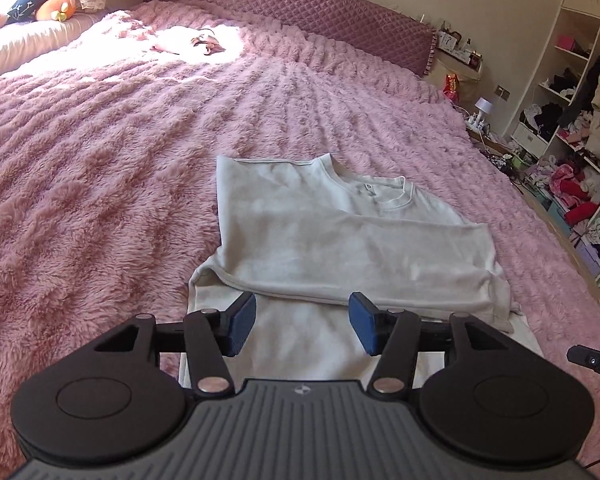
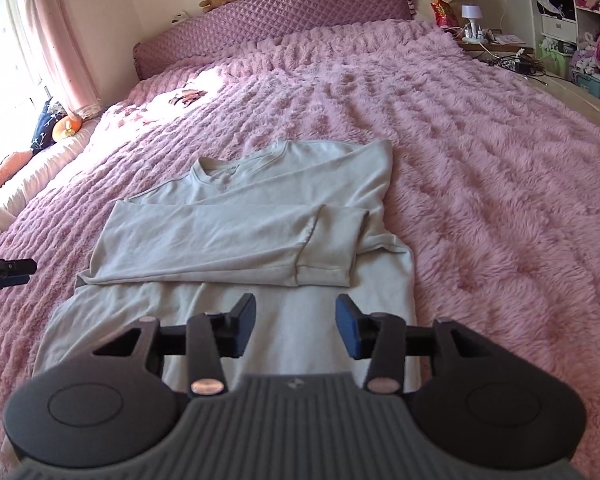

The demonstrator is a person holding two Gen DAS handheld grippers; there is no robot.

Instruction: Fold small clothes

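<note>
In the left wrist view, the left gripper [image 1: 302, 322] hangs with its jaws apart and nothing between them, over the near, still unfolded lower part of a pale shirt [image 1: 340, 240] lying flat on the pink blanket [image 1: 100, 200]. The shirt runs lengthwise away from the gripper, collar at the far end, with its sleeves folded across the middle. Its left side edge lies just left of the gripper. In the right wrist view, the right gripper [image 2: 296, 328] is likewise released and empty above the same lower part, with the shirt's right side edge just beside it. Both grippers seem about equally near the hem, which lies below them, partly hidden. Open blanket surrounds the shirt on all sides, leaving room to lift the hem toward the collar.
</note>
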